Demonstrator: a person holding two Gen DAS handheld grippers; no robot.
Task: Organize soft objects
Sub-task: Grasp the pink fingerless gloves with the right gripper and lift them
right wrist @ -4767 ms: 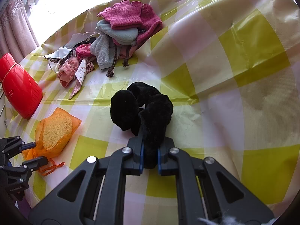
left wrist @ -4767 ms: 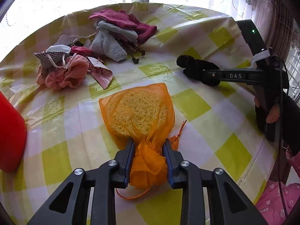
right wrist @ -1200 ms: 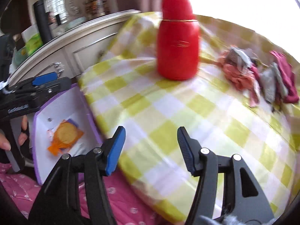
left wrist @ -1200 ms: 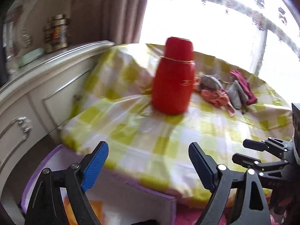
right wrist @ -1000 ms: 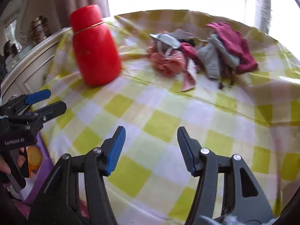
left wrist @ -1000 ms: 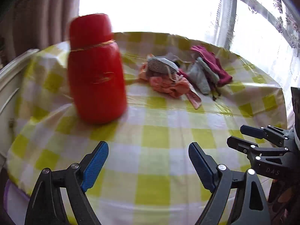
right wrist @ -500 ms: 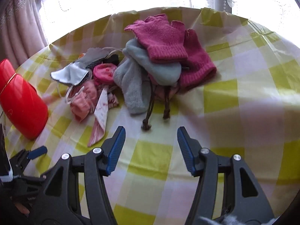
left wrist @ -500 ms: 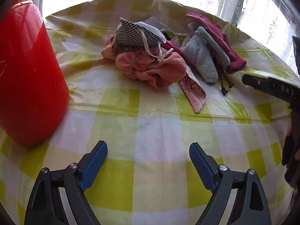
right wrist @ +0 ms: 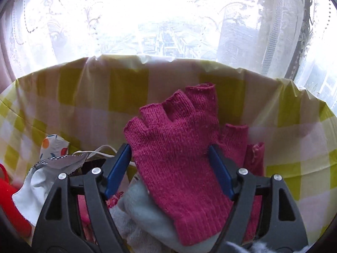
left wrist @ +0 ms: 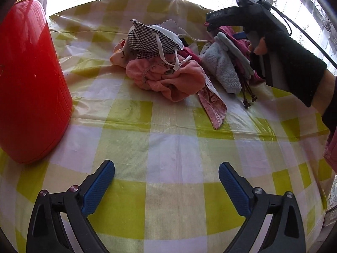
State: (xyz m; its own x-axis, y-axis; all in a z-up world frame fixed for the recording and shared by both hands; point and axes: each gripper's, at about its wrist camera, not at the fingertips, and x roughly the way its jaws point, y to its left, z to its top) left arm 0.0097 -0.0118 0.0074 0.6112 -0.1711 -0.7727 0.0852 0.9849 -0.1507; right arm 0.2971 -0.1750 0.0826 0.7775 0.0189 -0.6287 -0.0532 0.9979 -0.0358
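Observation:
A pile of soft things lies at the far side of the checked table [left wrist: 177,147]: a checked face mask [left wrist: 151,40], a pink cloth [left wrist: 168,80], a grey sock [left wrist: 223,69] and magenta knitted gloves [left wrist: 226,29]. My left gripper [left wrist: 166,164] hovers over bare tablecloth short of the pile, its jaws opening wide with nothing between them. A gloved hand holds my right gripper [left wrist: 208,22] over the gloves. In the right wrist view the top magenta glove [right wrist: 174,126] lies between the right gripper's [right wrist: 169,146] opening jaws, pads beside its edges, on the grey sock [right wrist: 147,217].
A tall red jug [left wrist: 27,84] stands at the left, close to my left gripper. A pink patterned strip [left wrist: 212,107] and dark cords [left wrist: 248,99] trail from the pile toward me. The table's far edge meets a lace-curtained window [right wrist: 168,21].
The right gripper has swept forward onto the pile and now straddles the magenta glove, jaws wider. The left gripper dropped nearer the table a second ago, then stayed, jaws slightly wider.

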